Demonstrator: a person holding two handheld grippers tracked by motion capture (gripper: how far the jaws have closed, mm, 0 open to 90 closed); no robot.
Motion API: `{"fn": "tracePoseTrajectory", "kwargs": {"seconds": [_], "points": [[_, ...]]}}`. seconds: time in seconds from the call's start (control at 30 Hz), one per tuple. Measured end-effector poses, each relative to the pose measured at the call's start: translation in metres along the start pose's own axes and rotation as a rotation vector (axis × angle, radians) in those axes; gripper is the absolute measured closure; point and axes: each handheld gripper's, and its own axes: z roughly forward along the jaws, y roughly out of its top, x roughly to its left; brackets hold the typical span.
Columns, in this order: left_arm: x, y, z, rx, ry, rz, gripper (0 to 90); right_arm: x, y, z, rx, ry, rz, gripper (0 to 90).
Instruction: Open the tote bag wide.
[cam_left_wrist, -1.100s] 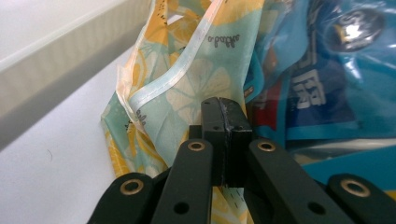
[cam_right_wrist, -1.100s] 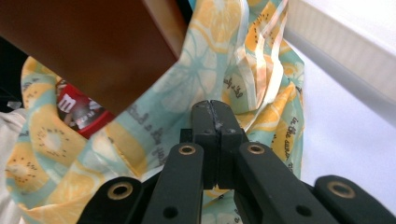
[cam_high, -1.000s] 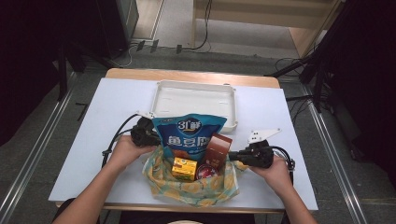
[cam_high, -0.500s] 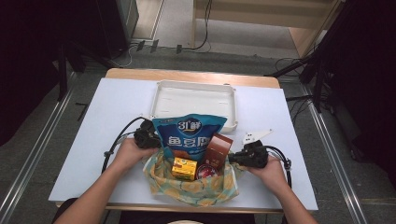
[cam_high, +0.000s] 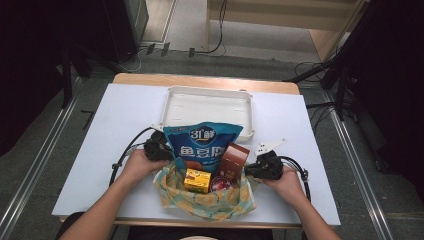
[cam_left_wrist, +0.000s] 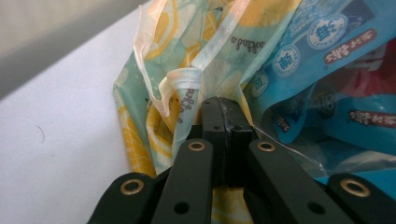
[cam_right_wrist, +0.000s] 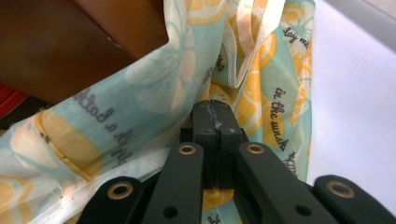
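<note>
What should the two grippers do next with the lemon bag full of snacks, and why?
Probably lift both together, gently. The left gripper and right gripper are each shut on an edge of the lemon-print cloth bag, which rests on the table holding the blue snack bag and boxes.

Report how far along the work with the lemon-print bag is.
Done: the blue snack pouch, brown box and yellow box already stand in the lemon-print bag. In hand: the left gripper and right gripper are each shut on the bag's fabric at opposite sides. Left: probably lifting or moving the bag; the white tray behind sits bare.
</note>
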Motion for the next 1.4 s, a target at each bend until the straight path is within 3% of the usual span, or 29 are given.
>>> {"fn": "tracePoseTrajectory", "kwargs": {"seconds": [0.47, 0.87, 1.13, 1.4], "points": [[-0.009, 0.005, -0.018, -0.022, 0.039, 0.028, 82.4, 0.003, 0.004, -0.022, -0.073, -0.036, 0.011, 87.7], [-0.019, 0.009, -0.042, -0.062, 0.071, 0.037, 66.4, 0.000, 0.005, -0.037, -0.142, -0.071, 0.040, 70.9], [-0.024, 0.008, -0.059, -0.074, 0.085, 0.056, 57.9, -0.001, 0.004, -0.044, -0.180, -0.089, 0.064, 54.2], [-0.026, 0.005, -0.072, -0.091, 0.078, 0.058, 51.4, -0.002, 0.002, -0.049, -0.172, -0.105, 0.082, 49.4]]}}
